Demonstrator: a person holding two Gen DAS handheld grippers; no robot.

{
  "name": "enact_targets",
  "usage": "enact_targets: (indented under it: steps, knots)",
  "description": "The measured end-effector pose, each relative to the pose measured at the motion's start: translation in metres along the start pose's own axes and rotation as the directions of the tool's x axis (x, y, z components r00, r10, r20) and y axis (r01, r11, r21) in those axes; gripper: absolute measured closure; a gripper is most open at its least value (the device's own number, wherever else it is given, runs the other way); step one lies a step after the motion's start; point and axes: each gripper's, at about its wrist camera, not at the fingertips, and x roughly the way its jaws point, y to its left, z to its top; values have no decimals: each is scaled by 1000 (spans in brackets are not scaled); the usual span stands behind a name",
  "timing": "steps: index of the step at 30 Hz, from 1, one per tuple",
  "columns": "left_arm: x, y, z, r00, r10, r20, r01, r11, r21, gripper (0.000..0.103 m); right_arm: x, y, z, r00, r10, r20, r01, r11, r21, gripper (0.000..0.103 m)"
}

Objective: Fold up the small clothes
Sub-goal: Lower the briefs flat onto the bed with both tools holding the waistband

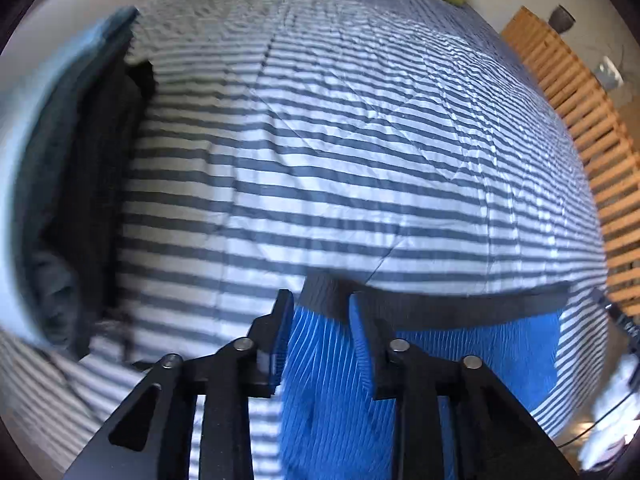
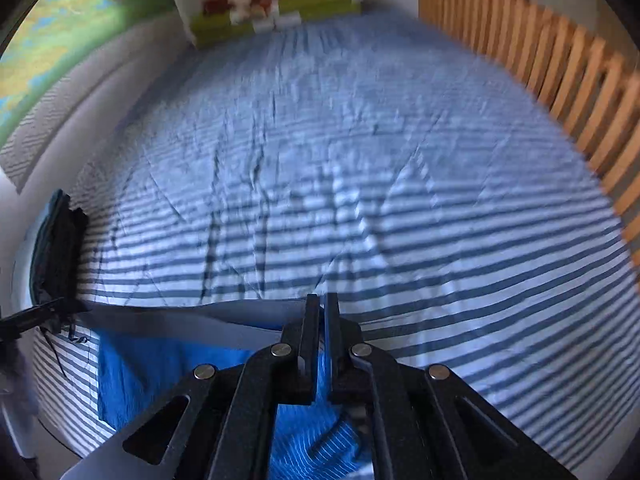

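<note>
- The left tongs stand partly spread over the dark waistband of the blue garment, pads not pressing it.
- The right tongs are pressed together, pinching the waistband's other end.
- The blue garment lies on the near edge of the striped bed cover, apparently just laid down; no finished fold shows.
- A dark clothes pile at the left edge likely waits too.

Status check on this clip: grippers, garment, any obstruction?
Left gripper open over the blue shorts. Right gripper shut on their waistband. Shorts lie on the striped bedcover. Dark clothes pile far left, nothing in the way.
</note>
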Motion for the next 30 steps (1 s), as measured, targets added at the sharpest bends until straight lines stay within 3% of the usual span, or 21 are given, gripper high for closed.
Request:
enact_targets:
  steps: [3, 4, 7, 14, 17, 18, 20, 22, 30]
  knots:
    - [-2, 3, 9, 998, -50, 33, 50, 999, -2, 63, 10, -9, 1, 999, 37, 15, -37, 999, 6, 94]
    - [-6, 2, 7, 997, -70, 40, 69, 997, 25, 59, 8, -13, -1, 998, 51, 24, -50, 999, -6, 85]
    - [-16, 2, -11, 996, -49, 81, 39, 992, 117, 51, 8, -23, -9, 998, 45, 42, -43, 998, -56, 74]
    - [5, 10, -47, 998, -34, 51, 27, 991, 130, 51, 48, -47, -11, 989, 142, -51, -142, 990, 2, 74]
    - [18, 6, -46, 997, -71, 30, 67, 992, 111, 52, 58, -45, -9, 979, 192, -74, -191, 981, 28, 74]
    - [22, 4, -45, 997, -77, 29, 74, 991, 109, 54, 61, -44, -9, 977, 199, -82, -198, 980, 24, 73]
    - [28, -1, -43, 998, -64, 27, 60, 991, 121, 69, 66, -43, -8, 977, 195, -90, -193, 981, 24, 72]
    - [36, -2, -40, 999, -43, 24, 40, 991, 125, 97, 69, -46, -8, 971, 220, -91, -217, 975, 42, 71]
    - [22, 19, -38, 993, -102, 64, 97, 992, 75, 97, 65, -51, -9, 965, 251, -81, -249, 968, 30, 68]
